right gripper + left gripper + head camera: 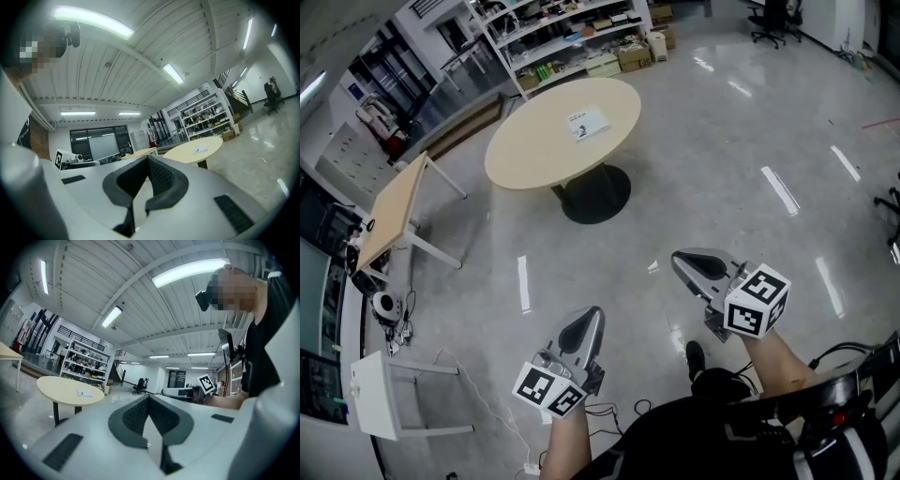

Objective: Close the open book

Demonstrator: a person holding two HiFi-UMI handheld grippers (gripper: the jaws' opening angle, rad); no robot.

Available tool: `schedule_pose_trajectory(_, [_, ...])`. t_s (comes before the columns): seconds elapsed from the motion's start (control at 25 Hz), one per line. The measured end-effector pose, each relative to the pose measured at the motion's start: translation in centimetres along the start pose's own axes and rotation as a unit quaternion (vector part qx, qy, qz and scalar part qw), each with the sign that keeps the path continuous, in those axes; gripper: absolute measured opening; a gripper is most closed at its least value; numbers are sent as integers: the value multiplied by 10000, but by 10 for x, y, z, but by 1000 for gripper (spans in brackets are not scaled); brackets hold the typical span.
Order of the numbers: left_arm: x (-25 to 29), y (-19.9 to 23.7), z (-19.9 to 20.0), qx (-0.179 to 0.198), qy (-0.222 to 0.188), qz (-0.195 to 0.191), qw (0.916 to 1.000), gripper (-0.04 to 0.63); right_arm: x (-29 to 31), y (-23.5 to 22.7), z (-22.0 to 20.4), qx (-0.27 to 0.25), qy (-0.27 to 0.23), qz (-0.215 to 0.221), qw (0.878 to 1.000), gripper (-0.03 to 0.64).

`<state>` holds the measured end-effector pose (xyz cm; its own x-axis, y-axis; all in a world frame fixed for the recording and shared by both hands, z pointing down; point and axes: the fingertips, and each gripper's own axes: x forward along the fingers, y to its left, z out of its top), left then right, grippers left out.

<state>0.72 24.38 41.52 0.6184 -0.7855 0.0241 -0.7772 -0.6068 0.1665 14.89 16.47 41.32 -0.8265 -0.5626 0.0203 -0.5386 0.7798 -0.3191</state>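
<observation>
Apparently, the book [588, 123] lying well apart toward the bench [534, 155] far edge, left hand-held gripper [589, 323] and right hand-held gripper [686, 264] were closed, empty

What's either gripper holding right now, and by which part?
Nothing is held. The left gripper and the right gripper are both shut with nothing between their jaws. The book lies on the round table, well away from both.

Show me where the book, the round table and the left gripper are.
book [588, 123], head view, its middle.
round table [534, 150], head view, bare top left of the book.
left gripper [596, 313], head view, its jaw tips.
</observation>
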Motion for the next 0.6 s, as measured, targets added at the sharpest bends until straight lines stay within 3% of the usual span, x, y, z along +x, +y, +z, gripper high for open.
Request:
schedule_pose_trajectory(0.36, [-128, -72, -17, -118, -104, -299, 9994, -2, -71, 127, -49, -5, 18, -313, 9995, 0])
schedule_pose_trajectory(0.6, [-169, -117, -25, -254, -66, -519, 9983, -2, -119, 177, -51, -213, 18, -559, 9982, 0])
